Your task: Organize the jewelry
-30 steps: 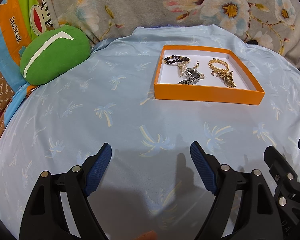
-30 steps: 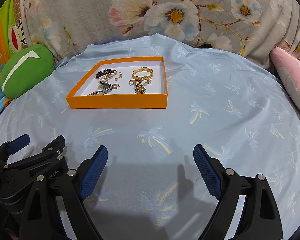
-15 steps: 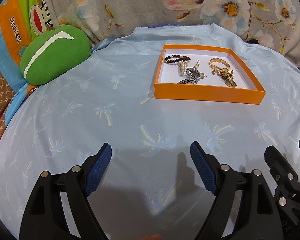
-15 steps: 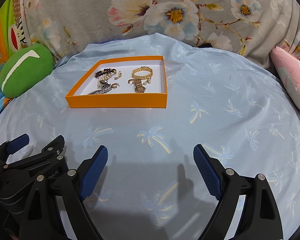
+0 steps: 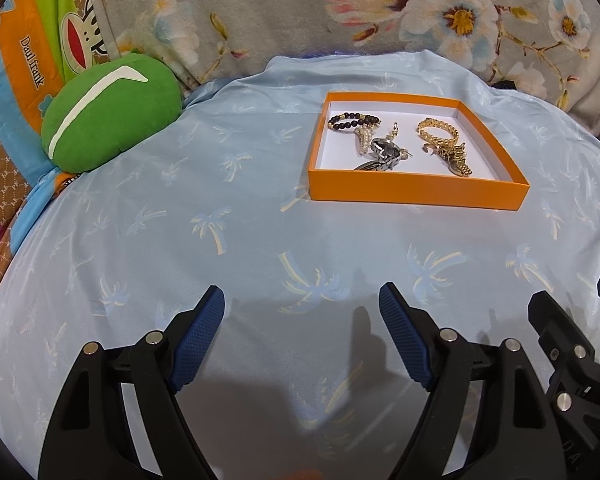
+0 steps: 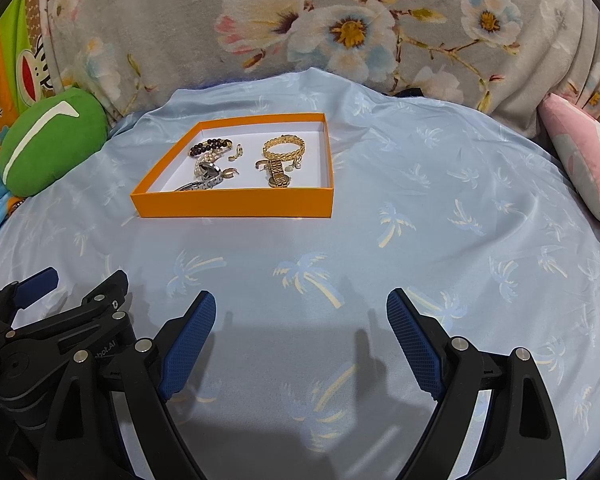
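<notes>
Left gripper [image 5: 301, 304], right gripper [image 6: 301, 310]: fingers apart.

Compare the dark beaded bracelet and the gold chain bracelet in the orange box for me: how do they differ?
The dark beaded bracelet is a string of round dark beads with a few gold ones; the gold chain bracelet is all gold braided links. The beaded one lies by the box's back left corner, the chain one further right, against a gold watch. Both lie as closed loops on the white floor of the orange box, untouched.

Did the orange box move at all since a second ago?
No. The orange box sits in the same spot beside the green cushion, jewelry unchanged inside.
</notes>
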`<state>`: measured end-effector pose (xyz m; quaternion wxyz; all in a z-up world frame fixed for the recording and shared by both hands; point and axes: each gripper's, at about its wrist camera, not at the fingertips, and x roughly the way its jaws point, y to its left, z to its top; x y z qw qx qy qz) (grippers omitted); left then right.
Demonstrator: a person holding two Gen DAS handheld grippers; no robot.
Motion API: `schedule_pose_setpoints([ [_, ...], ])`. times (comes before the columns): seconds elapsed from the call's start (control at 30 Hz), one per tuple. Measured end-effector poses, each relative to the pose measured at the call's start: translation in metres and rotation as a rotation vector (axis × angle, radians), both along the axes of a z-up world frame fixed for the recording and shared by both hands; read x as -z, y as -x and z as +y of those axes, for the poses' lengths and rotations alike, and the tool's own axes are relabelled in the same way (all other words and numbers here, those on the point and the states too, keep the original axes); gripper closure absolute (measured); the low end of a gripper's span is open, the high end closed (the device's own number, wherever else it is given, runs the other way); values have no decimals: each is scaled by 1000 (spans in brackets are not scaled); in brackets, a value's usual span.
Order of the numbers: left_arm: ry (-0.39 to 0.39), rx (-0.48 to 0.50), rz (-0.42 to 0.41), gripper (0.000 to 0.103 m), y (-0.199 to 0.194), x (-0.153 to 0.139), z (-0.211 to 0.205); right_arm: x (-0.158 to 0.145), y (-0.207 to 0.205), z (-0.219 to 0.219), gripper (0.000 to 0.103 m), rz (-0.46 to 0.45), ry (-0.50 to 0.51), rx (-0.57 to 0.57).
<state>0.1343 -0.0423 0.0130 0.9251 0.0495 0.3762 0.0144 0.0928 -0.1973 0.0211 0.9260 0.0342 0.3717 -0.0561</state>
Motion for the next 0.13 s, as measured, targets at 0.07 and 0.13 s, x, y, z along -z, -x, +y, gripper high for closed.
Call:
schedule_pose_setpoints([
  [0.07, -1, 0, 0, 26, 0, -1, -1, 0, 0, 0, 17, -1, 2, 1],
  [0.13, -6, -3, -2, 26, 0, -2, -1, 0, 1, -2, 17, -2, 6, 3],
])
